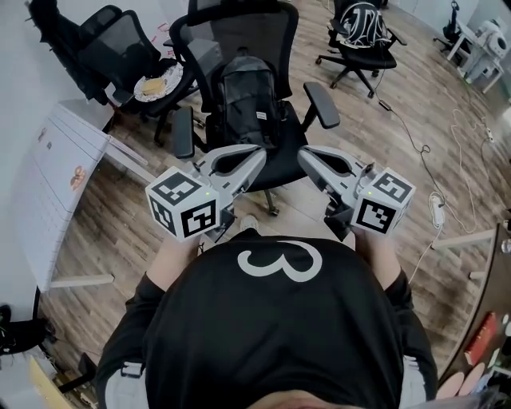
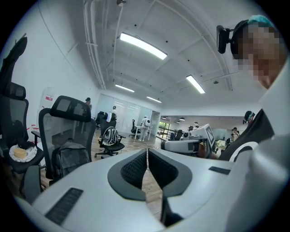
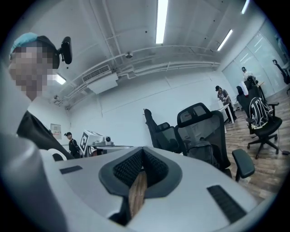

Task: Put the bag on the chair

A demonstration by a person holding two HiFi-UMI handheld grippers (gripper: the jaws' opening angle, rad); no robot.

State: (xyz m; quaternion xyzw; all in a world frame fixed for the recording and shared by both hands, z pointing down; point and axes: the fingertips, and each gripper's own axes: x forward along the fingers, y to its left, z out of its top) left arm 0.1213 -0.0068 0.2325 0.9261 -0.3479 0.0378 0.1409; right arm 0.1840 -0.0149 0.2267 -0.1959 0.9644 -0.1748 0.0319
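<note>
The bag (image 1: 249, 100) is seen standing upright on the seat of the black office chair (image 1: 239, 24). Its back is leaned against the mesh backrest and its sides are kept between the two armrests. This propped position is judged to be what keeps it from slumping off, and the task is judged as good as done.

The left gripper (image 1: 257, 154) and the right gripper (image 1: 306, 157) are held low, close to the person's chest and well apart from the bag, with their tips pointed toward the chair. Both are closed tight with nothing between the pads. This is taken to mean that the bag is let go and no further hold is intended.

The layout is given by the head view alone: bag, chair and both grippers side by side. A neighbouring chair with a plate of food (image 1: 157, 84) on its seat, a white board (image 1: 56, 176) leaned at the left and a cable (image 1: 431, 160) on the wooden floor are also shown there. The meeting of the pads is hard to judge from above.

That is supplied by the gripper views. In each, the ribbed pads are shown pressed together at the tips, and only a strip of floor is glimpsed through the gap behind them. The ceiling lights, distant people in the room and the bag's front seen level are also shown in those views, and none of these is caught from above.
</note>
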